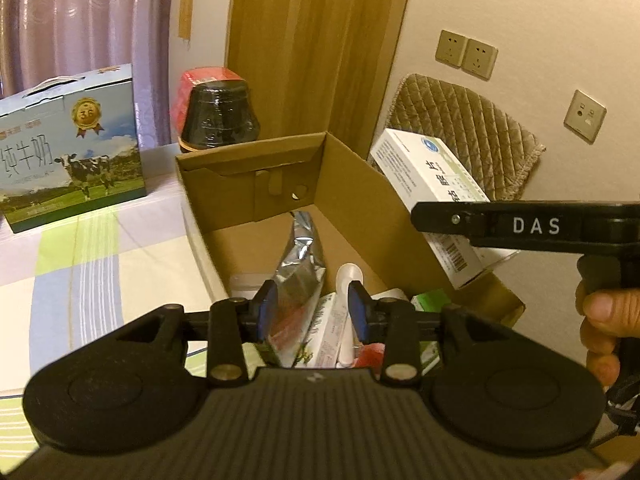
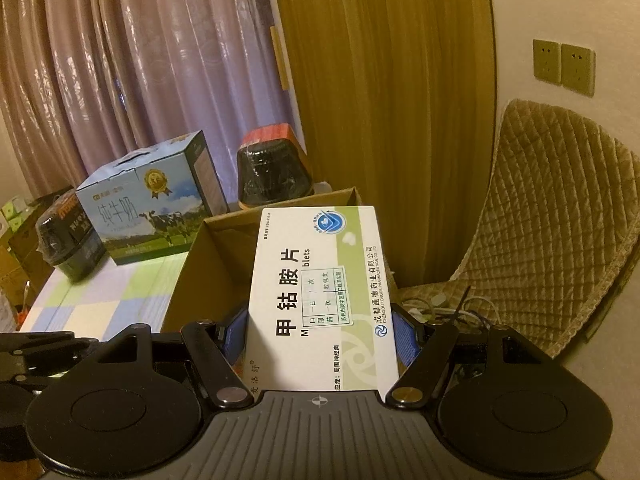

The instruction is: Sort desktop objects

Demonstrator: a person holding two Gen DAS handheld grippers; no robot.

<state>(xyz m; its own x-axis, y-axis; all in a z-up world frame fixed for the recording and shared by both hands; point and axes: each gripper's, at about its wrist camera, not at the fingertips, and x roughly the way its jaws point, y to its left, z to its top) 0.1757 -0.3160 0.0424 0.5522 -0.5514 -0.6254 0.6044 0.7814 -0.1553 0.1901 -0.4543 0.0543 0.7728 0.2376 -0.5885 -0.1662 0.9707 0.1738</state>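
Observation:
An open cardboard box [image 1: 360,200] stands on the table and holds a silver foil pouch [image 1: 300,252], a white tube [image 1: 347,280] and small cartons. My left gripper [image 1: 312,314] is open and empty just above the box's near end. My right gripper [image 2: 320,332] is shut on a white and green medicine box [image 2: 320,280], held above the cardboard box [image 2: 208,264]. In the left wrist view the medicine box [image 1: 424,176] hangs over the right wall of the cardboard box, under the right gripper's black finger [image 1: 480,224].
A blue milk carton [image 1: 68,148] and a black wrapped jar [image 1: 220,116] stand behind the cardboard box on the checked tablecloth [image 1: 80,272]. A second black jar [image 2: 64,240] sits far left. A quilted chair [image 2: 552,220] stands on the right, with wall sockets [image 1: 466,54] above.

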